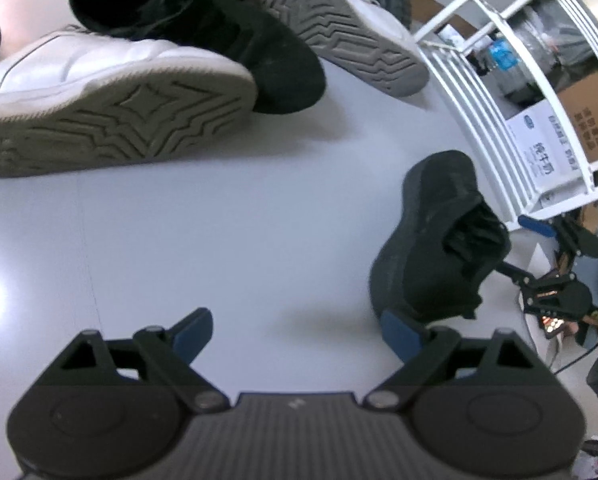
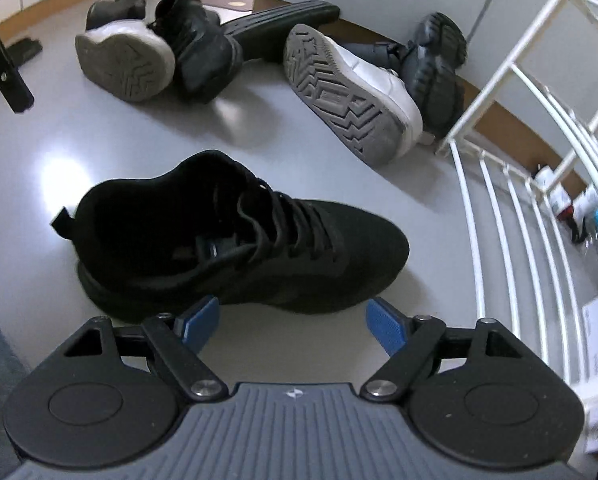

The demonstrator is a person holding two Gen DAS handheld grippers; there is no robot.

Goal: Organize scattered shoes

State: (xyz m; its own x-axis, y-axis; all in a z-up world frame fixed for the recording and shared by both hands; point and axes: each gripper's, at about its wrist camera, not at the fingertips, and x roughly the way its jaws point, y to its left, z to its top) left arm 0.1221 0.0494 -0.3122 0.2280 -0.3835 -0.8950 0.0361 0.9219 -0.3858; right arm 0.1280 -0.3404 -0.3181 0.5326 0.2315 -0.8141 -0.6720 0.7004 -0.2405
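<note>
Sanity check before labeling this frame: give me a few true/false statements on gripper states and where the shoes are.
1. The right gripper is open, holding nothing. True.
2. The black sneaker stands upright on its sole. True.
3. The white sneakers sit upright as a pair. False: both lie tipped, with treads showing, apart from each other.
4. The black sneaker is already on the white rack. False: it is on the floor beside the rack.
5. The left gripper is shut on a shoe. False: it is open and empty.

Both grippers (image 1: 293, 338) (image 2: 293, 322): black linkages, blue pads, seemingly silver screws.
</note>
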